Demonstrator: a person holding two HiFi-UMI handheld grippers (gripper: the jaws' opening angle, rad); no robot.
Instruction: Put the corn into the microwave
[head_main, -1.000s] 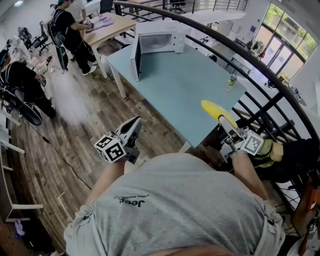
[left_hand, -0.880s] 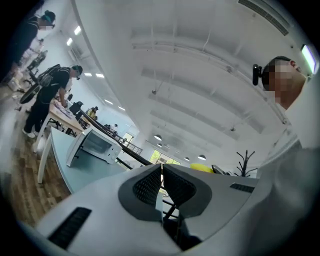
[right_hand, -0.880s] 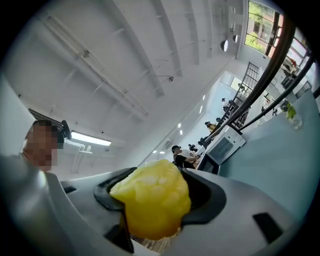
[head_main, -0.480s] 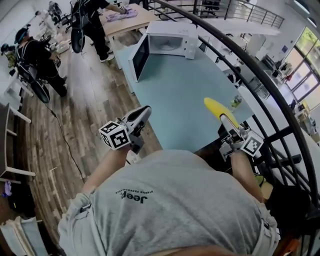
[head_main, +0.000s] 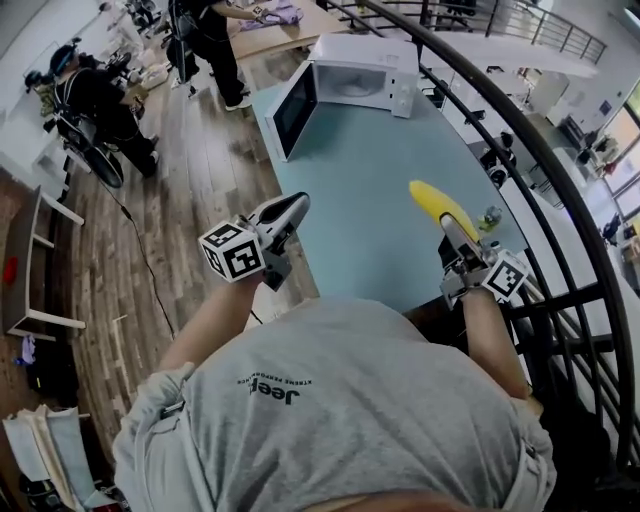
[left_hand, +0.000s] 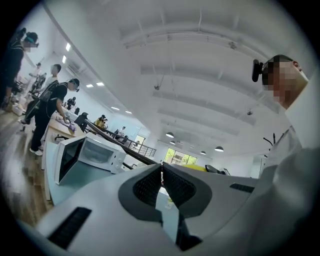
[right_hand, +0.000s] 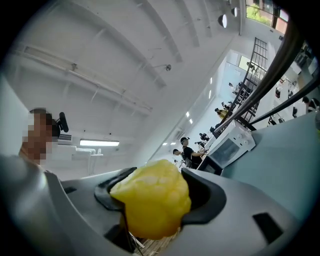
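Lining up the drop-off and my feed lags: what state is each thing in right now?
microwave: door swung wide open.
corn: clamped at one end in the right gripper.
right gripper: shut on the corn.
left gripper: shut, nothing between its jaws.
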